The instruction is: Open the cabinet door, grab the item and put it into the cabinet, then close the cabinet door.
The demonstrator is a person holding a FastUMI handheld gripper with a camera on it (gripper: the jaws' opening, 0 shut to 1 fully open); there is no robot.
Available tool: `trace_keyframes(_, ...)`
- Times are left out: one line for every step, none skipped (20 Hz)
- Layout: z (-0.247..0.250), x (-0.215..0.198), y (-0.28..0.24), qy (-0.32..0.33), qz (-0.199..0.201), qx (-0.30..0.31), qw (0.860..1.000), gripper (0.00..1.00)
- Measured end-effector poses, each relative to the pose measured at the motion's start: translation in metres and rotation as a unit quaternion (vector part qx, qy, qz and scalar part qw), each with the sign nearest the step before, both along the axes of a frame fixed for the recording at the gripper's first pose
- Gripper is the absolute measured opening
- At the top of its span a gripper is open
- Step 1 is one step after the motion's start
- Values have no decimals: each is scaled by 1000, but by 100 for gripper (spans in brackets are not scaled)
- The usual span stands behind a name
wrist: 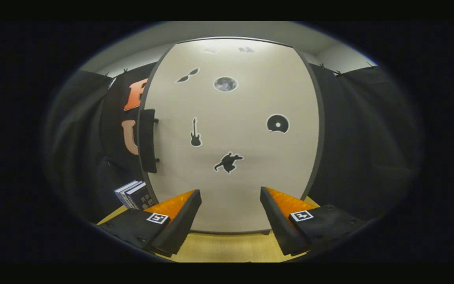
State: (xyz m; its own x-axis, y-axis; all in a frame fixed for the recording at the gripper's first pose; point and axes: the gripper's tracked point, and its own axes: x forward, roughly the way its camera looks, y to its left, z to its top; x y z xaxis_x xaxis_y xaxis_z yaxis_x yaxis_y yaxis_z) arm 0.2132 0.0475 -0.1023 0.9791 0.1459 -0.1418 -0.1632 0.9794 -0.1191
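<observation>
Gripper (231, 205) spread wide, holding nothing, squared to closed cabinet door (235, 130) just ahead; handle (148, 141) beyond left finger; books (134, 194) outside, beside cabinet, left of that finger.

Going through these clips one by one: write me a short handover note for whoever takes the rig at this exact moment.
Tongs: open, holding nothing, facing the cabinet door from in front.
Cabinet door: shut; its dark handle sits on the left edge.
Books: stacked on the wooden table left of the cabinet, outside it; probably the item.
Done/left: the shut door fits either end of the job; with the books outside, storing them looks outstanding.
</observation>
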Motion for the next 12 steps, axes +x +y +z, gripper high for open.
trace_keyframes(6, -4, -9, -4, -6, 3, 1000, 97)
trace_keyframes(12, -7, -18, -8, -12, 6, 1000, 96)
trace_keyframes(17, -10, -26, -13, -18, 9, 1000, 96)
trace_keyframes(22, -14, -35, -19, -26, 10, 999, 97)
trace_keyframes(26, -17, -42, -23, -32, 9, 999, 97)
trace_keyframes(28, -19, -48, -25, -37, 8, 999, 97)
trace_keyframes(29, -20, -53, -25, -43, 5, 999, 96)
trace_keyframes(29, -20, -59, -24, -50, 5, 998, 96)
trace_keyframes(29, -20, -62, -23, -54, 6, 998, 97)
trace_keyframes(28, -21, -64, -21, -56, 8, 998, 97)
trace_keyframes(27, -21, -65, -19, -57, 10, 998, 97)
trace_keyframes(27, -21, -65, -20, -57, 10, 998, 97)
